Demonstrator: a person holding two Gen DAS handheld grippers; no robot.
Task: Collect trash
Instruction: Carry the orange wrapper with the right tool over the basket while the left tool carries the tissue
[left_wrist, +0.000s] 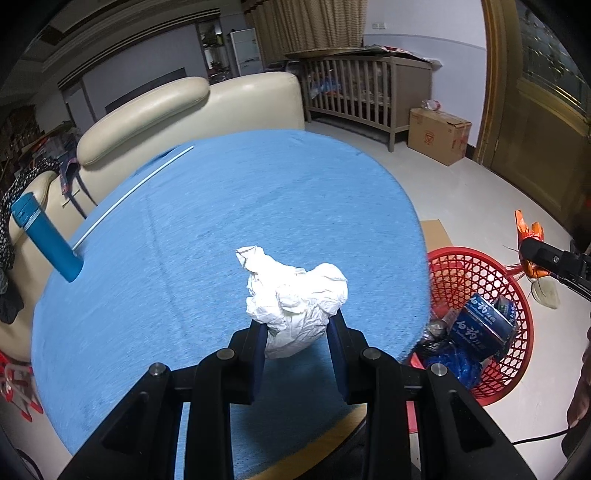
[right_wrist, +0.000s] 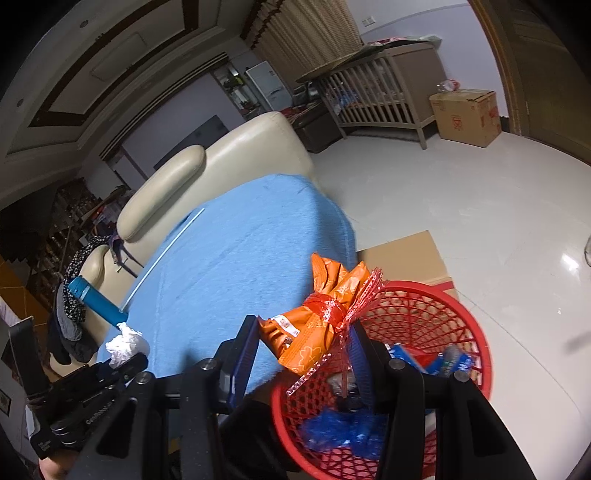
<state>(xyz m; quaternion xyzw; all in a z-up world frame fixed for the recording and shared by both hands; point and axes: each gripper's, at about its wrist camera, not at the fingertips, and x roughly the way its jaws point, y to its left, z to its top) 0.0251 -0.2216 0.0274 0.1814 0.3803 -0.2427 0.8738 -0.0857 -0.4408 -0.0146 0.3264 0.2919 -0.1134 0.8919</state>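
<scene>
Black linkage bars fill the lower edge of both wrist views. From the left wrist view, the left gripper (left_wrist: 297, 332) has its jaws drawn narrow, and its blue pads clamp the lower part of a crumpled white paper ball (left_wrist: 295, 302). The ball stands above the blue tablecloth (left_wrist: 221, 206), which covers a round table.

From the right wrist view, the right gripper (right_wrist: 306, 343) has its jaws at a middle width, closed on an orange wrapper bundle (right_wrist: 314, 328) tied with red ribbon. The bundle sits over the near rim of the red mesh basket (right_wrist: 424, 306). The basket stands on the pale floor just beside the table edge.

Inside the basket lie a dark blue printed carton (left_wrist: 484, 325) and crumpled blue plastic (right_wrist: 347, 432). Other contents at the bottom are too dim to identify, possibly dark film.

On the far left part of the tablecloth lie a blue rectangular box (left_wrist: 44, 240) and a thin white stick (left_wrist: 133, 192); the lower end of the stick meets the box.

Beyond the table stands a cream leather sofa (left_wrist: 184, 107). A wooden crib (left_wrist: 369, 88) and a cardboard box (left_wrist: 439, 134) stand against the far wall. Flat cardboard (right_wrist: 402, 254) lies on the floor between table and basket.
</scene>
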